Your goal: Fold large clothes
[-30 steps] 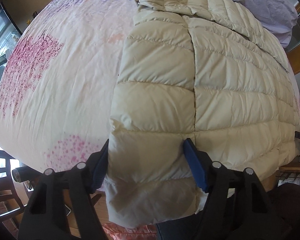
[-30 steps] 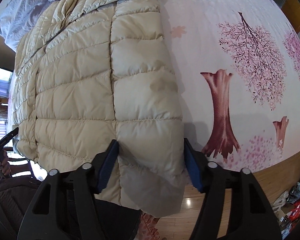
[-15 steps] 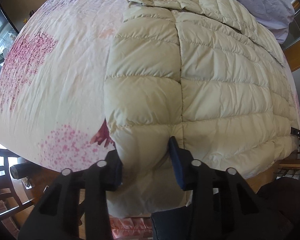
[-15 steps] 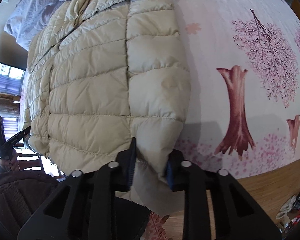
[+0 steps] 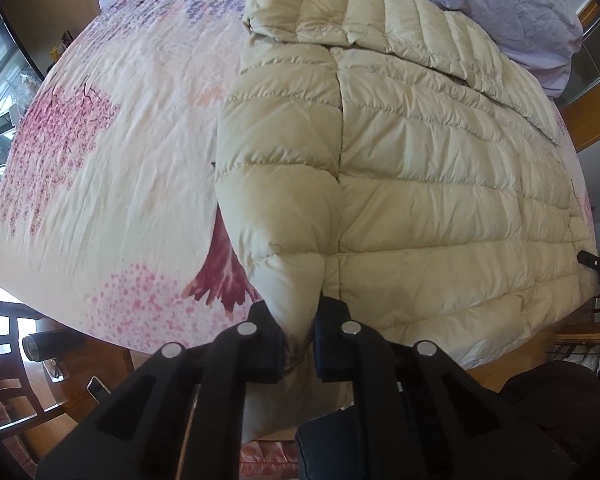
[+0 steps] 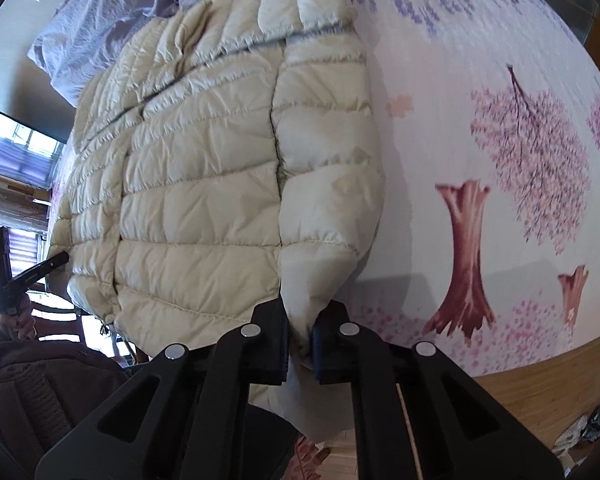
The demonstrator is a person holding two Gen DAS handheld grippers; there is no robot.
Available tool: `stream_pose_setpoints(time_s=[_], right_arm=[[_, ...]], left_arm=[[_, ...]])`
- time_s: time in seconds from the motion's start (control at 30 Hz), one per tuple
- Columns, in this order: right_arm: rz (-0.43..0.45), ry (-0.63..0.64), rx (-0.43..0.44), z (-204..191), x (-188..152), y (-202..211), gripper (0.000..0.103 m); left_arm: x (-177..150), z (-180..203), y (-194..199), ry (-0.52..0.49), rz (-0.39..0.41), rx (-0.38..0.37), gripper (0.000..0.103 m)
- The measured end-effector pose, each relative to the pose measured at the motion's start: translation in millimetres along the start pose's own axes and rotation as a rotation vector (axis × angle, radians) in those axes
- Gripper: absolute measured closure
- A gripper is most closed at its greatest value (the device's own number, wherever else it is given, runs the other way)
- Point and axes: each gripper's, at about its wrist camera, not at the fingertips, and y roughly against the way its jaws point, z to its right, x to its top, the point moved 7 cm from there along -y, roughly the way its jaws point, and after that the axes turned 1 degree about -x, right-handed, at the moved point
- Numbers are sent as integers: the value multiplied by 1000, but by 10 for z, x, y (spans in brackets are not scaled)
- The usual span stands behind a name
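Note:
A cream quilted down jacket (image 5: pixel 420 168) lies spread on a bed with a pink tree-print cover (image 5: pixel 112 152); its near hem hangs over the bed's front edge. My left gripper (image 5: pixel 298 340) is shut on the jacket's left sleeve cuff at the near edge. In the right wrist view the jacket (image 6: pixel 204 184) fills the left half, and my right gripper (image 6: pixel 300 340) is shut on the right sleeve cuff. Both sleeves lie along the jacket's sides. The collar end lies far away near the pillows.
A lavender pillow or blanket (image 5: pixel 512 4) lies at the head of the bed, touching the jacket's collar. Wooden floor (image 6: pixel 520 400) and a dark chair (image 5: pixel 4 360) lie below the bed's near edge. The other gripper's tip (image 6: pixel 32 272) shows at the left.
Both grippers went from wide open around the sleeve cuffs to shut on them. The sleeve ends are now bunched between the jaws.

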Motion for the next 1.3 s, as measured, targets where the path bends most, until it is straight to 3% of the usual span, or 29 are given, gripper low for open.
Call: stream_pose_setpoints(time_s=[0.4, 0.93, 1.13, 1.3], right_arm=[[112, 66, -8, -75, 396, 298, 95], [251, 112, -39, -185, 1295, 481, 95], [270, 71, 38, -231, 1597, 568, 95], [246, -93, 208, -209, 1856, 636, 95]], left_arm=[[512, -67, 310, -12, 114, 3, 93], [1473, 77, 571, -10, 251, 41, 94], [1852, 147, 648, 16, 288, 9, 94], [2140, 168, 689, 59, 293, -54, 95]])
